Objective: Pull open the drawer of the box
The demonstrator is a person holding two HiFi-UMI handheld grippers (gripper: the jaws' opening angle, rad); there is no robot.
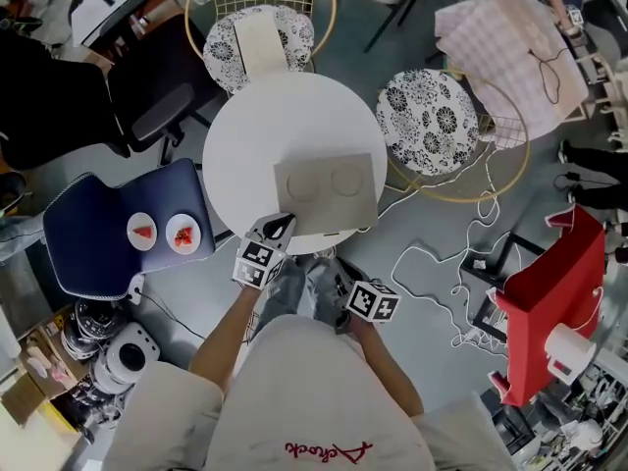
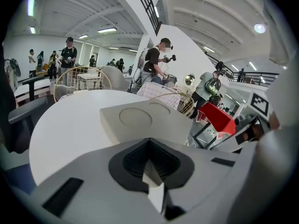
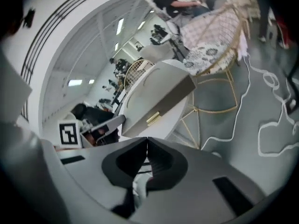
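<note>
At the counter (image 1: 245, 135) edge, left tongs (image 2: 149, 141) and right tongs (image 3: 147, 139) sit shut and empty, so closed jaws could shove the box (image 1: 326, 189) instead of catching its handle (image 3: 153, 118).

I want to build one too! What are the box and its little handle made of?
The box looks like matte beige painted wood or plastic. It is smooth with no grain showing, so I can't be sure. Its little handle looks like metal, brassy gold with a shine.
</note>
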